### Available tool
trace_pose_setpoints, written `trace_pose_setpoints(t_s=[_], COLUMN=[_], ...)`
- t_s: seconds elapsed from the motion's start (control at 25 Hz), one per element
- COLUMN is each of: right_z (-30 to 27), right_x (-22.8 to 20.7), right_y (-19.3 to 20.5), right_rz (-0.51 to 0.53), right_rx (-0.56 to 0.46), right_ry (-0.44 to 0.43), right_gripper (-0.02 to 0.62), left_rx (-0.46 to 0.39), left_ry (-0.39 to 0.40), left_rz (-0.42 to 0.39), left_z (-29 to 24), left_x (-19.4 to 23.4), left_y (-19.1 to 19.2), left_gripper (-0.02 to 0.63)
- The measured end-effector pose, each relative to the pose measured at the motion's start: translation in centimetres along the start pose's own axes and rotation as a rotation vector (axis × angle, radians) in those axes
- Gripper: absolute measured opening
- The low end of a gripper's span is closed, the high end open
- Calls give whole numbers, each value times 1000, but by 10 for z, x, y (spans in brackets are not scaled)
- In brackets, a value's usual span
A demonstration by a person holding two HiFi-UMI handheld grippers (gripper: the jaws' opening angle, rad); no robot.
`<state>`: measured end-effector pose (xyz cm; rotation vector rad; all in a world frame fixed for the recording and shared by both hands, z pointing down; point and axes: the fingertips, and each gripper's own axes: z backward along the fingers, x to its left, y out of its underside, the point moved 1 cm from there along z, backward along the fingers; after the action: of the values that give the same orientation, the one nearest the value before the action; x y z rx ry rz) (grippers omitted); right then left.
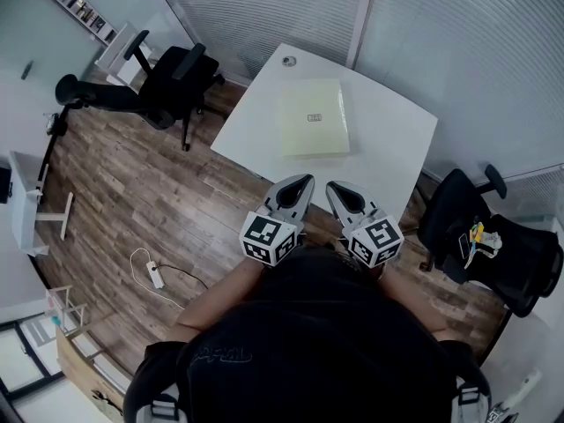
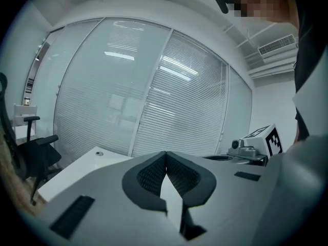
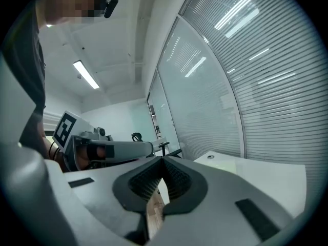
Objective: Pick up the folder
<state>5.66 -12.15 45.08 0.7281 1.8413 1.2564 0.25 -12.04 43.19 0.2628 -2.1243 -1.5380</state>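
The white tabletop carries the pale yellow folder, lying flat, well ahead of me. My left gripper and right gripper have their fingers pressed together, empty. Arriving like that, I'd probably shove the folder instead of grasping it.

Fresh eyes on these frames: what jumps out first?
A pale yellow folder lies flat in the middle of the white table. At the table's near edge, the left gripper and right gripper point toward it side by side, both shut and empty. One black office chair stands left of the table, another right.
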Motion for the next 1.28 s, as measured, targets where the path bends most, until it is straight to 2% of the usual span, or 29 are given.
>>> trace_pose_setpoints(t_s=[0.6,0.88,1.04,1.28], right_z=[-92,-113,-125,-128], right_x=[-1,7,9,6], right_y=[-23,-23,-29,-26], right_rz=[-3,-27,-14,-35], right_rx=[-15,-20,-25,-17], right_ry=[147,198,214,226], right_gripper=[21,21,21,21], left_rx=[18,29,19,39], left_ry=[133,209,217,241], left_rz=[-4,-5,2,16], left_z=[-16,-15,-15,-19], left_x=[99,120,136,137], left_y=[-34,-37,-44,-39], left_gripper=[13,13,13,12])
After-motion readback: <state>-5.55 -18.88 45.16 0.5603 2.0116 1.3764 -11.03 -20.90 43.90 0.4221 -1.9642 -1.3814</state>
